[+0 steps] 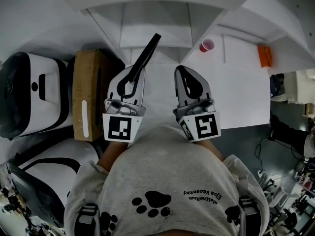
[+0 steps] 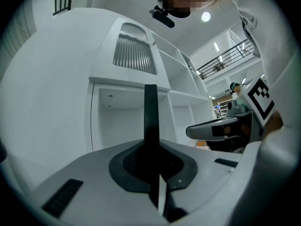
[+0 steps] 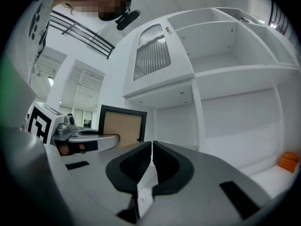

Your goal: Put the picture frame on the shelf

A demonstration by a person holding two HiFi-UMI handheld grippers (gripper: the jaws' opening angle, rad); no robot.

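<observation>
- The left gripper is clamped on the frame, gripping its lower end; the frame juts forward and to the right from the jaws, toward the shelf.
- In the left gripper view the frame shows edge-on as a thin black upright strip. It is pinched between the dark pads of the left gripper and rises above them.
- Behind the strip stands the white shelf with an open compartment; the frame is in front of it, not inside it.
- The right gripper is just beside the left one, level with it and apart from the frame.
- In the right gripper view the right gripper's jaws are drawn together with only a thin slit between the pads and nothing in it.
- That view shows the frame from its broad side, with a black border round a tan panel. It stands upright and is held at its lower edge by the left gripper.
- The shelf fills the right of that view, and an orange thing lies low on it.
- A red cup stands on the white surface, right of the frame's tip.
- A cardboard box stands left of the left gripper.
</observation>
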